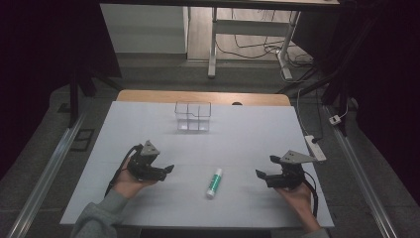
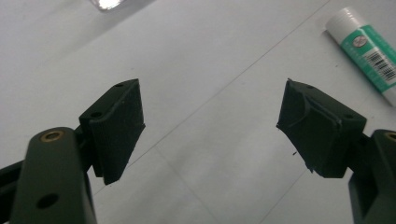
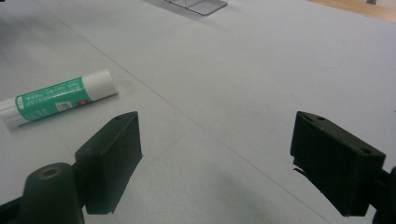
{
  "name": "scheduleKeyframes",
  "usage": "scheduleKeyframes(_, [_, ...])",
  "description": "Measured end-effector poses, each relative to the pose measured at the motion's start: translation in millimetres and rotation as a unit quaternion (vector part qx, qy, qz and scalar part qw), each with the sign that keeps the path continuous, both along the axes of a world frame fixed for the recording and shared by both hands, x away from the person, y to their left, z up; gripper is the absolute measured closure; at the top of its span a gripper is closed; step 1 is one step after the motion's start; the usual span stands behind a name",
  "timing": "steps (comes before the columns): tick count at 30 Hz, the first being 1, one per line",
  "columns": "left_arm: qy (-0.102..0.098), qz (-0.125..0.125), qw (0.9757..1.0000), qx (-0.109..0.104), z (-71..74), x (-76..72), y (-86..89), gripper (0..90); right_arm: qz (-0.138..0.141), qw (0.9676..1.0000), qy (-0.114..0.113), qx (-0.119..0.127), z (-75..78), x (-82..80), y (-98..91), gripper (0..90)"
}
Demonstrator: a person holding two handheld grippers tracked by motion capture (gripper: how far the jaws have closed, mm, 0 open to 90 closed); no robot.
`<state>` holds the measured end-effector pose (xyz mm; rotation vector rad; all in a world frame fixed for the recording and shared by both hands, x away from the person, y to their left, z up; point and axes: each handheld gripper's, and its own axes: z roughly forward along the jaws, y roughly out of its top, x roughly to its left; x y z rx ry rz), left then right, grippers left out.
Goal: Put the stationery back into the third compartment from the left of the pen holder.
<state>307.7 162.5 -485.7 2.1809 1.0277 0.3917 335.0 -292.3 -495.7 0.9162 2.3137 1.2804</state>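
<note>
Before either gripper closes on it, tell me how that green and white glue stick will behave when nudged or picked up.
The glue stick lies on its side on the flat table, so a sideways nudge would probably roll it. Its round, smooth-looking body may slip between flat jaws unless gripped across the middle. It looks small and rigid, so likely light and unlikely to bend.

This looks like a lab or recording room, not a home. The table (image 1: 148,198) is covered with a plain white sheet over a wooden top, and dark curtains hang on both sides. Metal rails (image 1: 47,173) run along the floor beside it. Behind stands a bare white desk frame (image 1: 214,44) with loose cables (image 1: 252,49) trailing on the floor, and a white power strip (image 1: 316,147) lies at the table's right edge. The floor is grey carpet.
</note>
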Motion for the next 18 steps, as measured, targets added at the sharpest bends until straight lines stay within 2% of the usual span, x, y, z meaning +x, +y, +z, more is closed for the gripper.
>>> scheduleKeyframes(6, [0.005, -0.023, 0.9997, -0.006, 2.1, 4.0, -14.1, 22.2, -0.007, 1.0000, 0.002, 0.003, -0.3, 1.3, -1.3, 16.6])
scheduleKeyframes(9, [0.008, -0.032, 0.9994, -0.006, 1.6, 5.8, -19.8, 22.3, -0.009, 0.9999, 0.005, -0.004, -1.3, 0.7, -1.1, 16.6])
scheduleKeyframes(16, [0.013, -0.041, 0.9991, 0.006, 1.5, 5.9, -33.0, 22.3, -0.008, 1.0000, 0.003, -0.001, -2.3, 0.4, -1.8, 17.0])
scheduleKeyframes(18, [0.019, -0.043, 0.9989, 0.002, 2.1, 5.7, -37.5, 22.3, -0.006, 1.0000, 0.007, -0.002, -3.3, 1.1, -1.1, 17.0])
